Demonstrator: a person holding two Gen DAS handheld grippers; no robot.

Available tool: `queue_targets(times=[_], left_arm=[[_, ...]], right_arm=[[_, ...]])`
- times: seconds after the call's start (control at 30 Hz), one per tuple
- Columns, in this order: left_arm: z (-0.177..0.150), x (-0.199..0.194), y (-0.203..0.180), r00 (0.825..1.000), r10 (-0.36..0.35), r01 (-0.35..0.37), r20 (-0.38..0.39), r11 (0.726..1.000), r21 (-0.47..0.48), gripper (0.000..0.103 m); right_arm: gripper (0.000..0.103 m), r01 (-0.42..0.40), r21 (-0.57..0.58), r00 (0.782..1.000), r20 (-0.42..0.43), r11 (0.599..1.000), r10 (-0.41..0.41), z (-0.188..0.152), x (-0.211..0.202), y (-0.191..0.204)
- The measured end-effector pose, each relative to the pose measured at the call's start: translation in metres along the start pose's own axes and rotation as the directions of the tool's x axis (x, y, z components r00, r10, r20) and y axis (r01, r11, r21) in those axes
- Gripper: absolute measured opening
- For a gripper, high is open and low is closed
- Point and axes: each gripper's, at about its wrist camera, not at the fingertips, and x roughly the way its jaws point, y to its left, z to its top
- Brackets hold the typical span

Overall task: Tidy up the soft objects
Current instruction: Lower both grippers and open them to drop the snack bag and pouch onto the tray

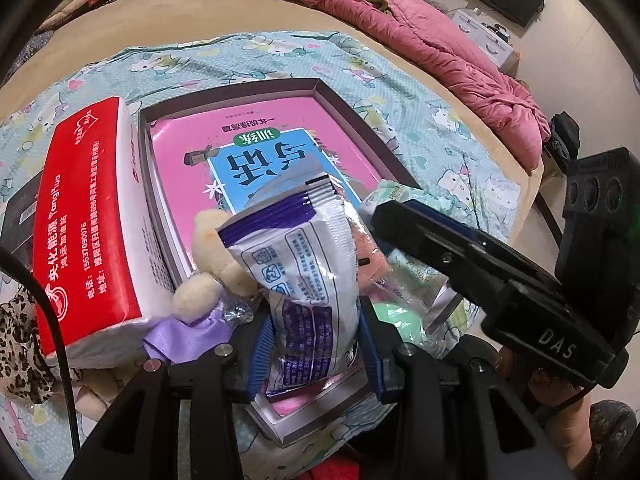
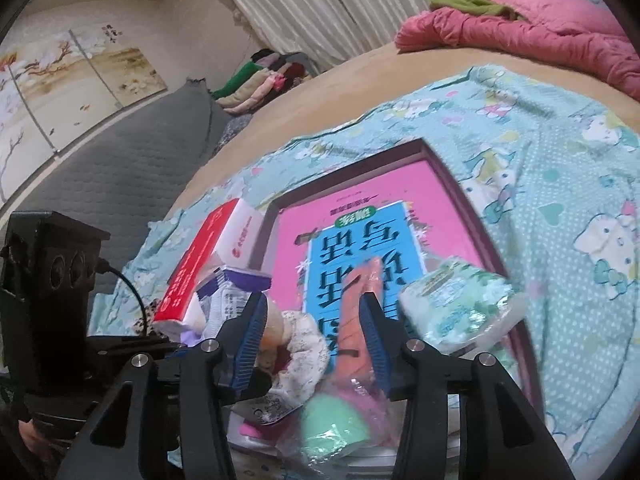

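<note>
One shallow box (image 1: 362, 120) with a dark rim is lying on the cartoon-print sheet (image 1: 248, 52) spread over the bed (image 1: 192, 8), and it is carrying a pink and blue book (image 1: 256, 148) that is filling most of its floor. Toward the box's near end, soft things are piling up on the book: a cream plush toy (image 1: 208, 248) with a purple satin ribbon, a green pack of tissues (image 2: 460, 300) leaning at the box's right rim, and a clear bag holding a mint-green ball (image 2: 332, 428) lying at the near edge. A red and white tissue pack (image 1: 80, 220) is standing just outside the box, touching its left wall.

The left claw (image 1: 316, 356) is closing on a white and purple sachet (image 1: 304, 272), which is standing upright between its blue pads above the near end of the box. The right claw (image 2: 316, 344) is spread fairly wide over the same end, with an orange striped soft piece (image 2: 356, 328) lying against its right pad; whether it is gripping that piece, I cannot tell. A pink quilt (image 1: 420, 36) is bunching at the far edge of the bed.
</note>
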Motion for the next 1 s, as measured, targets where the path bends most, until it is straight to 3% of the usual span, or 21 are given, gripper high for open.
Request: queue_targets(times=[0.47, 1.0], left_arm=[[0.000, -0.003, 0.002, 0.999, -0.033, 0.033, 0.015, 0.999, -0.023, 0.049], [0.001, -0.014, 0.001, 0.998, -0.032, 0.033, 0.050, 0.999, -0.022, 0.058]], right_arm=[[0.073, 0.128, -0.019, 0.990, 0.057, 0.992, -0.126, 0.002, -0.013, -0.001], [0.078, 0.189, -0.052, 0.979, 0.091, 0.981, -0.184, 0.003, -0.022, 0.007]])
